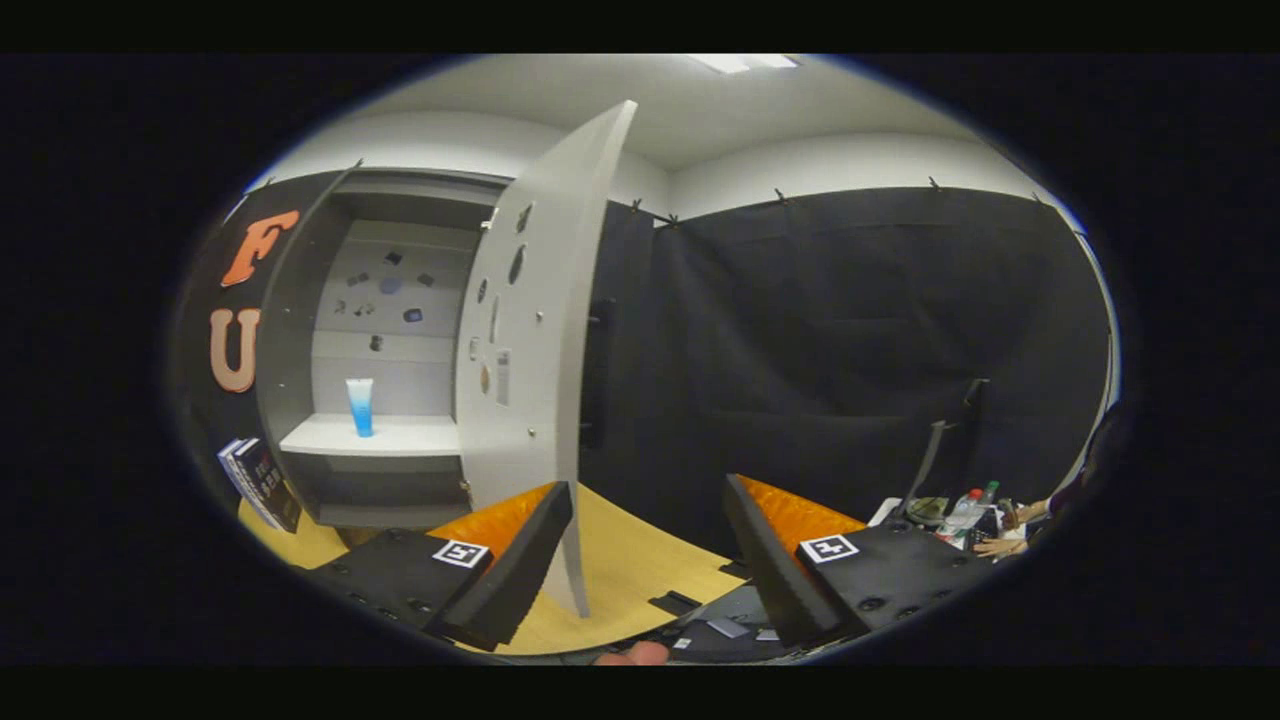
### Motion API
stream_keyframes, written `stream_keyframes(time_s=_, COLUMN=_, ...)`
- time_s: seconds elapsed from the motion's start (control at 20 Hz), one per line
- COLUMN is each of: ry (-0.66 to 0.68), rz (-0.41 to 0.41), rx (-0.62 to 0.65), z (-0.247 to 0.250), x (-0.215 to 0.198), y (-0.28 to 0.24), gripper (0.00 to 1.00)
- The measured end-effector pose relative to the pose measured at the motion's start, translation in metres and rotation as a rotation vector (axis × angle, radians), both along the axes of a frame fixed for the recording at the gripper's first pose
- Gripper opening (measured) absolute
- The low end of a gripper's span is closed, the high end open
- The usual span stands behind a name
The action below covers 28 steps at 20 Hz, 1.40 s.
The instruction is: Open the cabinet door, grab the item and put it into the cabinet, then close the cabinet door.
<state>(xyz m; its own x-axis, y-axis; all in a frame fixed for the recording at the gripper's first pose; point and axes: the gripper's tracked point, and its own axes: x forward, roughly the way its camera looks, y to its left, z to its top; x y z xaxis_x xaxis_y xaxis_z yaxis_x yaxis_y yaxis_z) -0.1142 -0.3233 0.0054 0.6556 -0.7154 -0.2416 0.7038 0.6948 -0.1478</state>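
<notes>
The cabinet stands on the tabletop with its door swung wide, the door's lower edge partly hidden behind one finger. A blue-and-white tube stands upright on the cabinet's shelf, well beyond the gripper, whose jaws are apart with nothing between them. The small dark shapes on the cabinet's back wall are too blurred to identify.

black cloth wall all round | white ceiling with a light panel | wooden tabletop
</notes>
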Motion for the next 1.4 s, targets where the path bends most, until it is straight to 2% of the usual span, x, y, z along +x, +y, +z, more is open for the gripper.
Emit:
stream_keyframes(time_s=0.2, ry=0.040, rz=0.039, rx=0.010, z=-0.037, x=0.020, y=-0.024, gripper=0.98)
stream_keyframes(time_s=0.4, ry=0.059, rz=0.054, rx=-0.022, z=-0.041, x=0.027, y=-0.034, gripper=0.93)
stream_keyframes(time_s=0.65, ry=0.015, rz=0.155, rx=0.024, z=-0.047, x=0.038, y=-0.026, gripper=0.89)
stream_keyframes(time_s=0.75, ry=0.037, rz=0.195, rx=0.027, z=-0.050, x=0.043, y=-0.014, gripper=0.73)
stream_keyframes(time_s=0.85, ry=0.063, rz=0.186, rx=0.013, z=-0.048, x=0.044, y=-0.003, gripper=0.53)
stream_keyframes(time_s=1.0, ry=0.057, rz=0.229, rx=0.026, z=-0.046, x=0.052, y=0.032, gripper=0.52)
stream_keyframes(time_s=1.2, ry=0.036, rz=0.336, rx=0.048, z=-0.046, x=0.073, y=0.092, gripper=0.53)
stream_keyframes(time_s=1.25, ry=0.030, rz=0.359, rx=0.057, z=-0.048, x=0.078, y=0.106, gripper=0.55)
stream_keyframes(time_s=1.35, ry=0.020, rz=0.393, rx=0.062, z=-0.045, x=0.091, y=0.131, gripper=0.65)
stream_keyframes(time_s=1.4, ry=0.005, rz=0.440, rx=0.073, z=-0.044, x=0.102, y=0.150, gripper=0.71)
